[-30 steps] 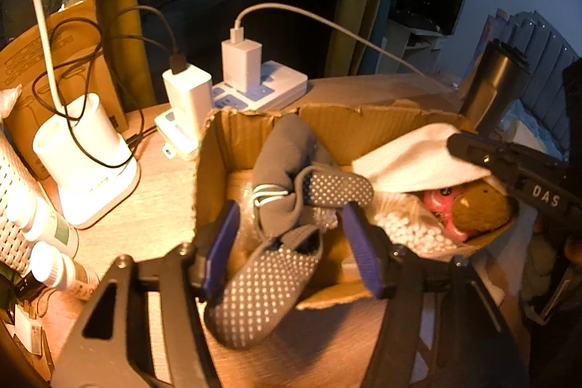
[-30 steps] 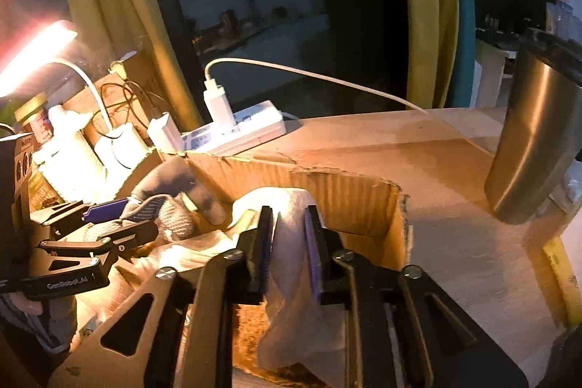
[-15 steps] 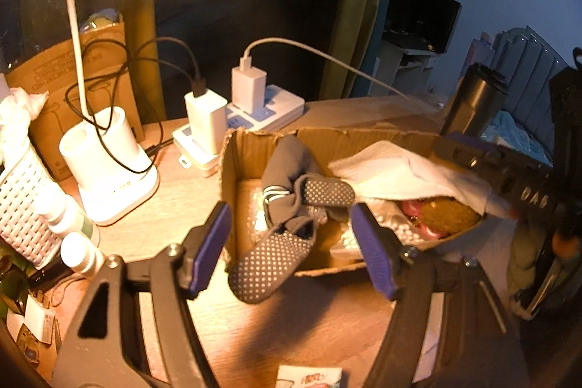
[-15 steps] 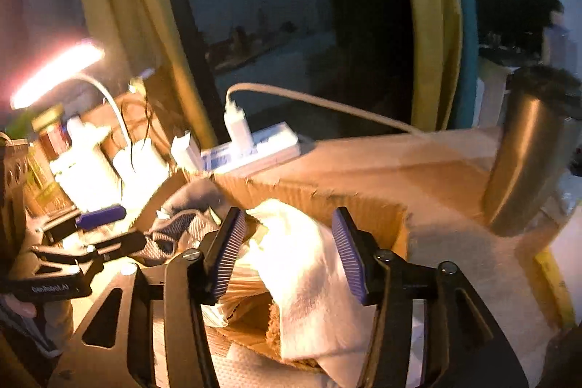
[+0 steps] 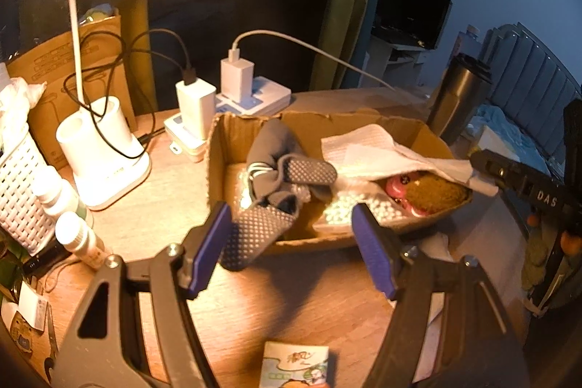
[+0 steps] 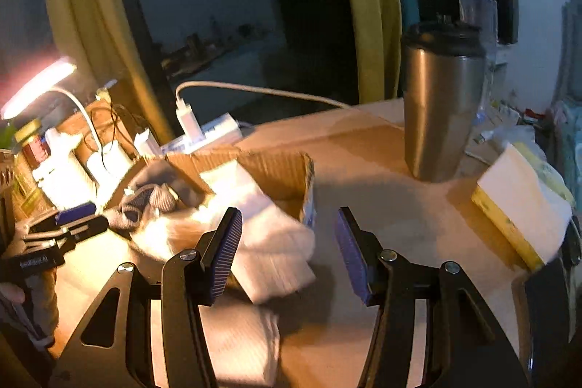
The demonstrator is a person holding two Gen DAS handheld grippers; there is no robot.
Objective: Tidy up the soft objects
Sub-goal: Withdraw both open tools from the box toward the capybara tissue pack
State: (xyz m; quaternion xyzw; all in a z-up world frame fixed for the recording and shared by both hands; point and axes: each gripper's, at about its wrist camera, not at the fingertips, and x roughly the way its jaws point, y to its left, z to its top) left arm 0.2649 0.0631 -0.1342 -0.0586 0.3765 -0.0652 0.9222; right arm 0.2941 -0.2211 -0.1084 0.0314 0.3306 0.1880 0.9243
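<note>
- My left gripper [image 5: 291, 242] has its fingers spread and pinches nothing; the grey sock [image 5: 254, 235] hangs over the cardboard box [image 5: 218, 148] rim at 6 o'clock and could slide onto the tabletop [image 5: 174, 191].
- My right gripper [image 6: 287, 250] has just been opening and is empty; the white cloth [image 6: 269, 235] droops over the rim, so its weight may drag it out.

Brown corrugated cardboard box [image 5: 218, 148] holding grey socks [image 5: 276, 170] patterned with pale grip dots, a white cloth [image 5: 367, 148], a pink and brown plush toy [image 5: 429, 191] and white beads [image 5: 342, 210]. White lamp base [image 5: 98, 151], white chargers [image 5: 236, 79] and a white lattice basket [image 5: 18, 191]. Silver tumbler [image 6: 442, 111] with a dark lid. Yellow-edged white pad [image 6: 516, 210]. Wood-toned tabletop [image 5: 152, 206]; yellow-green curtains [image 6: 371, 6].
</note>
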